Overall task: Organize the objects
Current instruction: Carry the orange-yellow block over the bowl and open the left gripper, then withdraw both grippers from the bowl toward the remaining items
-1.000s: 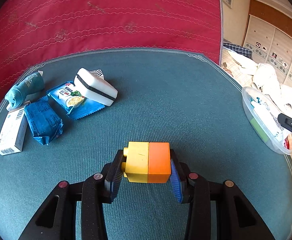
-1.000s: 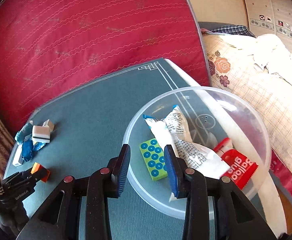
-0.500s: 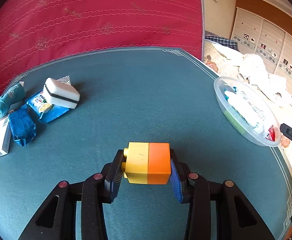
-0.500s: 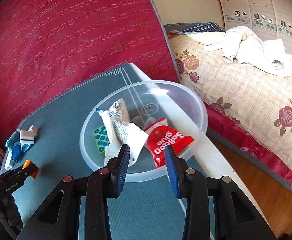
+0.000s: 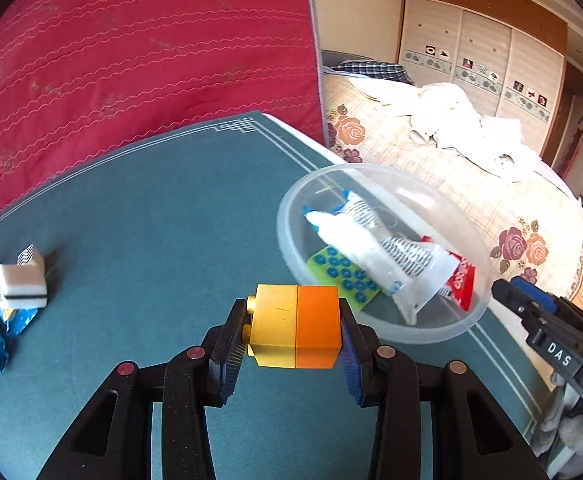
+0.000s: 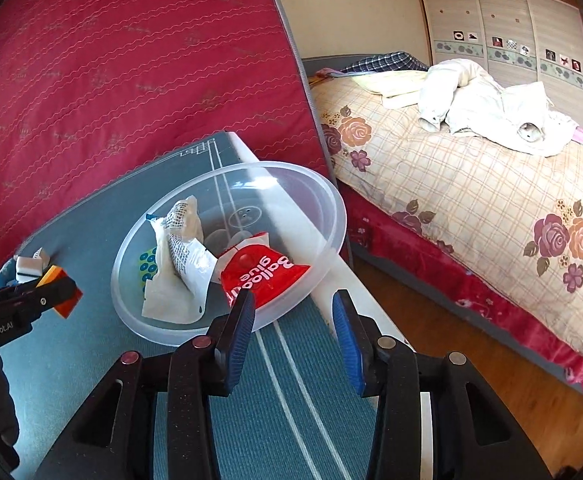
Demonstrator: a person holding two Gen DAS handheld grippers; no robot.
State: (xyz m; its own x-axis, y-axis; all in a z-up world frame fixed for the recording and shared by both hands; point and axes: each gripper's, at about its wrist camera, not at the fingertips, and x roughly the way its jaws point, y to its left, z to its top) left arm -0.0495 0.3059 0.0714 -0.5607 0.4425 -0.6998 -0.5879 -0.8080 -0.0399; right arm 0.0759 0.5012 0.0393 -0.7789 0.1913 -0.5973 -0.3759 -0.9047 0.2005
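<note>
Left hand-held gripper (image 5: pixel 296 334) clamps the yellow-orange block (image 5: pixel 296 326) — bowl (image 5: pixel 375 330) just beyond.

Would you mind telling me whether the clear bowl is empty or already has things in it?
Partly filled: the clear bowl holds a white packet, a green dotted card and a red packet.

The table (image 5: pixel 163 208) carries a bowl (image 5: pixel 291 200) at its right edge. In the bowl lie a dotted card (image 5: pixel 341 276), a crumpled packet (image 5: pixel 371 240) overlapping it, and a glue sachet (image 6: pixel 259 276) on the side toward the bed (image 6: pixel 471 184). At the table's far left lie an eraser block (image 5: pixel 22 286) on a wrapper (image 5: pixel 11 318) (further packets beside it, partly cut off). A quilt (image 5: pixel 131 52) stands behind the table; the bed lies to its right.
</note>
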